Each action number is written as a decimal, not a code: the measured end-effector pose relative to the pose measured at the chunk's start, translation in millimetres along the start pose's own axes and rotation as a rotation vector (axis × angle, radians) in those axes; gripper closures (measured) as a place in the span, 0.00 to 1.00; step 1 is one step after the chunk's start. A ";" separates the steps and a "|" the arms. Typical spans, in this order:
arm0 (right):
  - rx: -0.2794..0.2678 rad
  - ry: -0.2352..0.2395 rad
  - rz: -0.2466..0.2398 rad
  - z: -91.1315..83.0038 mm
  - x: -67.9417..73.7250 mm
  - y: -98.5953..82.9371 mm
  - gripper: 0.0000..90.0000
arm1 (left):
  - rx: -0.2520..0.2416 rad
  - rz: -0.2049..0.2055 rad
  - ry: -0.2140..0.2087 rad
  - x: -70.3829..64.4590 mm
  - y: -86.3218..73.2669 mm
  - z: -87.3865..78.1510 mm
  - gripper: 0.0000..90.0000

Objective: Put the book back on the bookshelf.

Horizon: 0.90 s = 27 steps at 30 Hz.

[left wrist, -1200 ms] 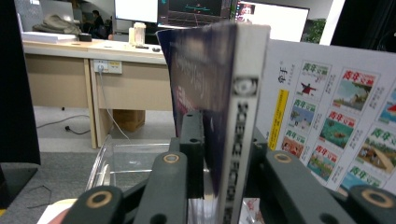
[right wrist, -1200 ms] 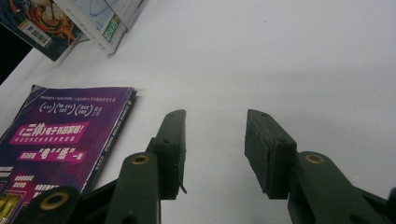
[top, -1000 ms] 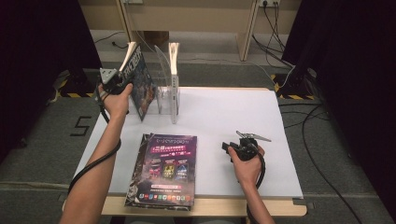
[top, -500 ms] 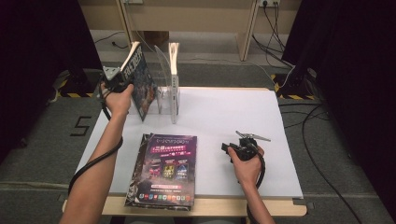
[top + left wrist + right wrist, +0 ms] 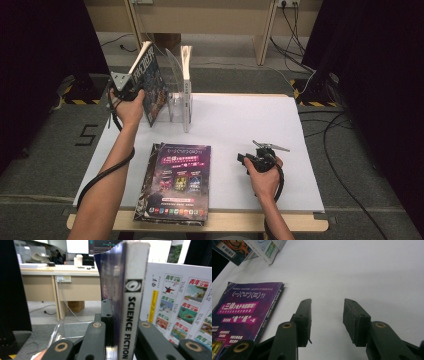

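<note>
The left gripper (image 5: 117,337) is clamped on a magazine (image 5: 130,302) (spine reading "SCIENCE FICTION") at the clear rack (image 5: 176,95); the right gripper (image 5: 325,315) rests with jaws apart on the surface (image 5: 240,125).

Layout: rack at the far left of the table, stack near the front edge

A clear rack (image 5: 176,102) stood on the table (image 5: 300,150) at its far left corner. A magazine (image 5: 186,85) stood upright in the rack's right slot. To its left, a second magazine (image 5: 150,85) leaned tilted at the rack's left side, its spine between the jaws of the left hand-held gripper (image 5: 131,87), which sat at the table's left edge. A stack of magazines (image 5: 177,182) lay flat near the front edge, left of centre, before the rack. The right hand-held gripper (image 5: 245,159) rested on the table just right of the stack, well apart from the rack.
</note>
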State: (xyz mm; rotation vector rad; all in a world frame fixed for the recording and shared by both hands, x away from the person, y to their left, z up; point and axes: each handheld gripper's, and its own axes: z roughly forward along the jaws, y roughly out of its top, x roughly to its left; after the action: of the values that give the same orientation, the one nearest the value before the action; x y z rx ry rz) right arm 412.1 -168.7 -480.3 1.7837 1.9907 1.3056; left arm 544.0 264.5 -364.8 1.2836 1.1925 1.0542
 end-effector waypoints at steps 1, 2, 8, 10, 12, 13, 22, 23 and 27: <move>-0.002 0.001 0.001 -0.1 0.2 0.0 0.65 | -0.001 0.000 0.001 -0.2 -2.2 0.2 0.91; -0.005 0.003 0.004 -0.3 0.5 0.1 0.65 | -0.001 -0.002 0.000 0.0 -4.9 0.3 0.91; -0.004 0.001 0.009 -1.0 0.6 0.3 0.65 | -0.007 0.014 -0.003 1.0 -8.9 -1.5 0.91; -0.008 0.001 0.005 -1.1 0.6 0.4 0.65 | 0.000 0.015 -0.012 1.2 -8.2 -2.0 0.91; -0.007 0.000 -0.002 -1.3 0.5 0.3 0.65 | 0.001 0.015 -0.017 1.2 -8.3 -2.1 0.91; -0.009 0.000 0.001 -1.3 0.9 0.4 0.65 | 0.004 0.011 -0.018 1.4 -8.0 -2.3 0.90; -0.009 0.002 0.005 -2.4 1.0 0.4 0.65 | 0.026 -0.037 -0.016 5.6 -9.8 -6.8 0.83; -0.009 0.002 0.004 -2.4 1.0 0.4 0.65 | 0.030 -0.036 -0.018 6.1 -10.2 -7.5 0.82; -0.006 0.000 0.005 -2.2 2.4 -0.1 0.65 | 0.037 -0.042 -0.017 8.0 -11.8 -10.1 0.80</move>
State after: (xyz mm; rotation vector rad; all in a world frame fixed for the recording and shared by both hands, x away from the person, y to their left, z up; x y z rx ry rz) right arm 410.0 -167.7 -478.1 1.7865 1.9812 1.3120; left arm 534.1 273.2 -376.3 1.2887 1.2263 0.9935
